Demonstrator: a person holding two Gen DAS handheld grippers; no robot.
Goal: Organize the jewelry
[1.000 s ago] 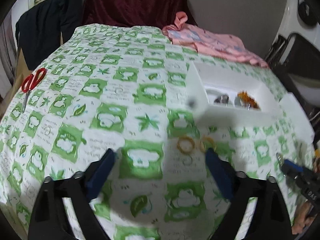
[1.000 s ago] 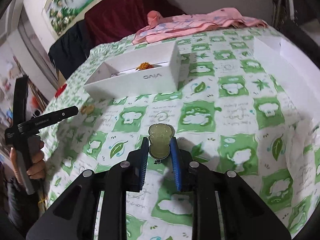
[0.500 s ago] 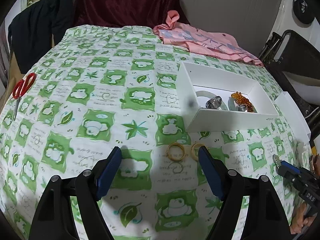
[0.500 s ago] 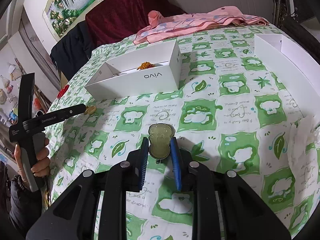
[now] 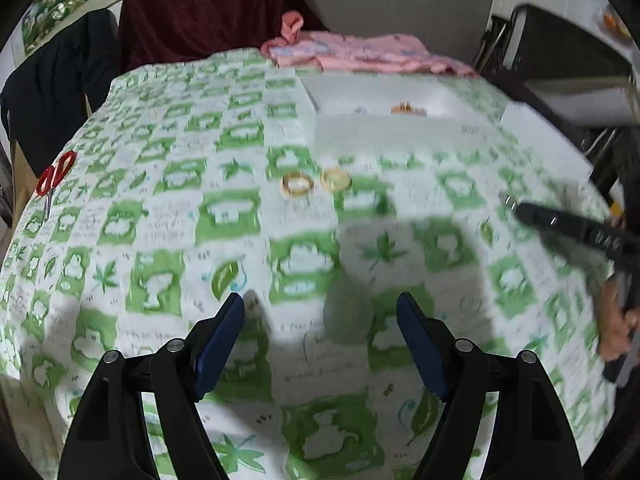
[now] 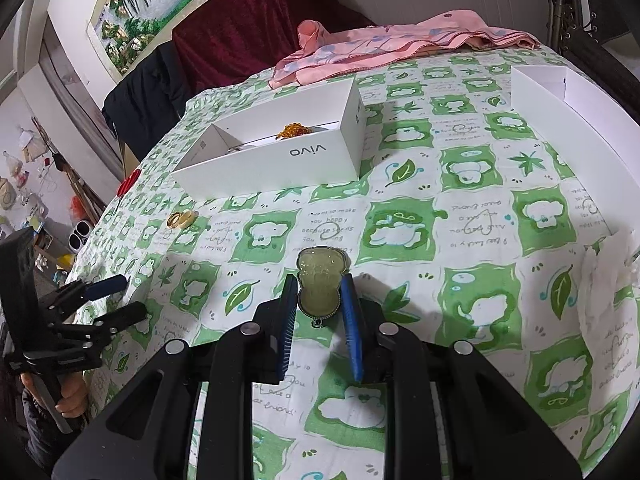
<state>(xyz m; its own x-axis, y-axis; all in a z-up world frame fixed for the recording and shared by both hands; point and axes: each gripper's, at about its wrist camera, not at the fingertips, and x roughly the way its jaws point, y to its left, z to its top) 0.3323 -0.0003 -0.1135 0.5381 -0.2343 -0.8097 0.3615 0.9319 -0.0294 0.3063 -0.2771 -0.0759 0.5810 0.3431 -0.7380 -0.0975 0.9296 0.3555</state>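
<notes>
Right tool (image 6: 319, 306) clenched on green pendant (image 6: 321, 286) short of white box (image 6: 276, 152); left tool (image 5: 320, 320) released, near two rings (image 5: 314, 182) before box; shallow edge grip may slip in transit.

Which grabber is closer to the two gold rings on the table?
Left. The open left gripper faces the two gold rings, which lie apart on the cloth ahead of its fingers. The right gripper, shut on the green pendant, sits farther off to their right.
</notes>
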